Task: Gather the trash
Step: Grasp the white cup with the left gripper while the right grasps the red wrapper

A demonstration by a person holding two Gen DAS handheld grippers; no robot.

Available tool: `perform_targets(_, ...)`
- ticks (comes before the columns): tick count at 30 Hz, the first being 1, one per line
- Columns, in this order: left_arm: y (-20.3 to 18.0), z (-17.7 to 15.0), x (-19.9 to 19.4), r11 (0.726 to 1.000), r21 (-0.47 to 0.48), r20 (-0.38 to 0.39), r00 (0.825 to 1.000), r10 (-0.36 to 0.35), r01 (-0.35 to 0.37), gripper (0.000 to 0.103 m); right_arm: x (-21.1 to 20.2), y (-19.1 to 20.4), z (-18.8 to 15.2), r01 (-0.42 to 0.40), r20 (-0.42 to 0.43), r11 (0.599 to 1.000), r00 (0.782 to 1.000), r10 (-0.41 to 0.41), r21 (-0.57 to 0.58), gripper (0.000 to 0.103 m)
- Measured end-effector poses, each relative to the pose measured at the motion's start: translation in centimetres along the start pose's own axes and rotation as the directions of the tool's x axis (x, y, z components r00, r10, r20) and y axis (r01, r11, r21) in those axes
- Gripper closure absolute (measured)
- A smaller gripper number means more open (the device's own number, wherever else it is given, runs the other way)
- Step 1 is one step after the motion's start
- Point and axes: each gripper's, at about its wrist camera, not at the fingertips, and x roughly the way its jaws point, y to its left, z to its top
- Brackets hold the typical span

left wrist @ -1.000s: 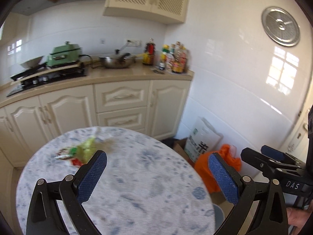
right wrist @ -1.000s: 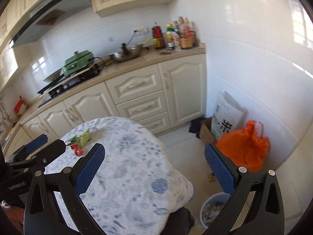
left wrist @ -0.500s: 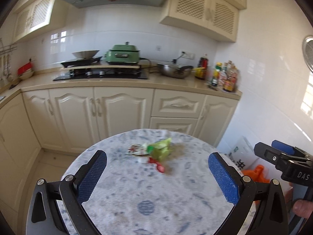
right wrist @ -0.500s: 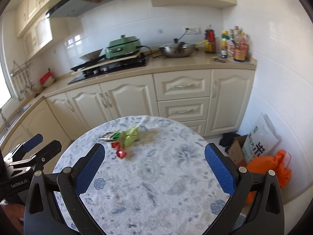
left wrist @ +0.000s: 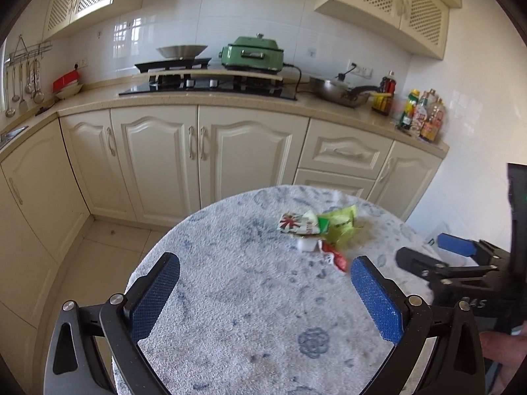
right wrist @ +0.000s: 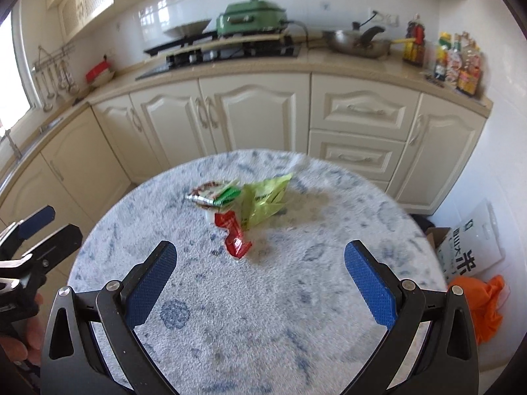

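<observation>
holding both tools above the near edge of the round counter (right wrist: 329, 296) is judged to serve as an approach stance: nothing is gripped, and the trash can be seen between the pads. the left tongs (left wrist: 265, 291) are spread wide with nothing between the blue pads. the right tongs (right wrist: 258, 278) are likewise spread wide and carry nothing.

the trash is gathered in one small cluster on the far half of the counter. it consists of a green wrapper (right wrist: 265, 197), a red wrapper (right wrist: 235, 237), a red-and-white packet (left wrist: 298, 223) and a small white piece (left wrist: 306, 244). the pieces touch or overlap.

in the right wrist view the red wrapper lies ahead of the right tongs, just left of their centre line and nearest to them. in the left wrist view the cluster lies ahead and right of centre, apart from both pads. the right tongs are therefore judged better placed for a first pick.
</observation>
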Motion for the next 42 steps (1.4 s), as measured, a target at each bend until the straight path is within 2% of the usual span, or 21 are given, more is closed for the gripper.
perform_targets(3, 0.4, 0.3, 2.3, 1.0, -0.002, -0.036, 0.999, 0.006, -0.006, 0.001, 3.3, 0.7, -0.2, -0.033, -0.062, 0.999, 0.998, 0.033, -0.001, 0.005)
perform_targets(5, 0.4, 0.4, 3.7, 1.0, -0.001, -0.06, 0.998, 0.009, -0.009, 0.001, 5.2, 0.9, -0.2, -0.051, -0.089, 0.999, 0.995, 0.051, 0.001, 0.014)
perform_targets(10, 0.1, 0.7, 7.0, 1.0, 0.005, -0.106, 0.994, 0.016, -0.016, 0.001, 9.7, 1.3, 0.1, -0.069, -0.145, 0.998, 0.987, 0.067, -0.012, 0.028)
perform_targets(13, -0.2, 0.7, 8.8, 1.0, 0.004, -0.127, 0.992, 0.015, -0.015, 0.001, 11.6, 1.4, 0.1, -0.07, -0.165, 0.997, 0.984, 0.062, -0.039, 0.049)
perform_targets(16, -0.8, 1.1, 10.7, 1.0, 0.01, -0.149, 0.989, 0.019, -0.018, 0.001, 12.0, 1.8, -0.3, -0.046, -0.113, 0.995, 0.993, 0.036, -0.087, 0.066)
perform_targets(18, -1.4, 1.4, 12.0, 1.0, 0.014, -0.157, 0.987, 0.022, -0.02, 0.001, 11.8, 1.5, -0.5, -0.051, -0.096, 0.994, 0.994, 0.042, -0.096, 0.082)
perform_targets(21, -2.4, 2.3, 14.2, 0.999, 0.03, -0.163, 0.986, 0.018, -0.013, 0.001, 11.3, 0.2, -0.8, -0.088, -0.099, 0.995, 0.992, 0.082, -0.052, 0.082)
perform_targets(30, -6.6, 3.6, 22.3, 0.998, 0.061, -0.194, 0.981, 0.01, 0.002, 0.002, 8.3, -4.2, -1.1, -0.094, -0.077, 0.993, 0.992, 0.099, 0.069, 0.082)
perform_targets(32, -7.4, 3.8, 24.1, 0.998, 0.055, -0.206, 0.979, 0.007, 0.004, 0.01, 7.6, -5.0, -1.0, -0.09, -0.067, 0.993, 0.993, 0.096, 0.082, 0.082)
perform_targets(34, -7.7, 3.7, 25.5, 0.999, 0.035, -0.219, 0.976, -0.002, 0.01, 0.023, 7.1, -5.6, -0.9, -0.09, -0.059, 0.992, 0.994, 0.096, 0.092, 0.082)
perform_targets(35, -7.8, 3.8, 26.4, 1.0, 0.019, -0.231, 0.973, -0.018, 0.023, 0.033, 6.9, -5.7, -0.9, -0.091, -0.057, 0.991, 0.994, 0.097, 0.095, 0.082)
perform_targets(36, -7.9, 4.1, 26.6, 1.0, 0.027, -0.21, 0.978, -0.006, 0.012, 0.034, 6.8, -5.8, -0.9, -0.092, -0.055, 0.991, 0.994, 0.098, 0.099, 0.082)
perform_targets(37, -7.9, 4.2, 27.0, 0.999, 0.018, -0.213, 0.977, -0.027, 0.032, 0.054, 6.8, -5.8, -0.9, -0.092, -0.055, 0.991, 0.994, 0.098, 0.101, 0.082)
perform_targets(38, -7.8, 4.3, 27.0, 0.999, 0.006, -0.213, 0.977, -0.031, 0.033, 0.066, 6.7, -5.8, -1.0, -0.095, -0.054, 0.99, 0.993, 0.101, 0.104, 0.082)
perform_targets(39, -7.4, 4.4, 27.2, 0.998, -0.019, -0.222, 0.973, -0.064, 0.062, 0.076, 6.6, -5.9, -1.2, -0.098, -0.053, 0.989, 0.993, 0.104, 0.106, 0.082)
perform_targets(40, -7.2, 4.3, 27.2, 0.996, -0.034, -0.228, 0.97, -0.089, 0.084, 0.077, 6.5, -5.9, -1.3, -0.1, -0.053, 0.989, 0.993, 0.106, 0.108, 0.082)
perform_targets(42, -6.8, 4.3, 27.1, 0.996, -0.031, -0.224, 0.97, -0.091, 0.086, 0.077, 6.3, -5.8, -1.5, -0.103, -0.051, 0.988, 0.993, 0.11, 0.115, 0.082)
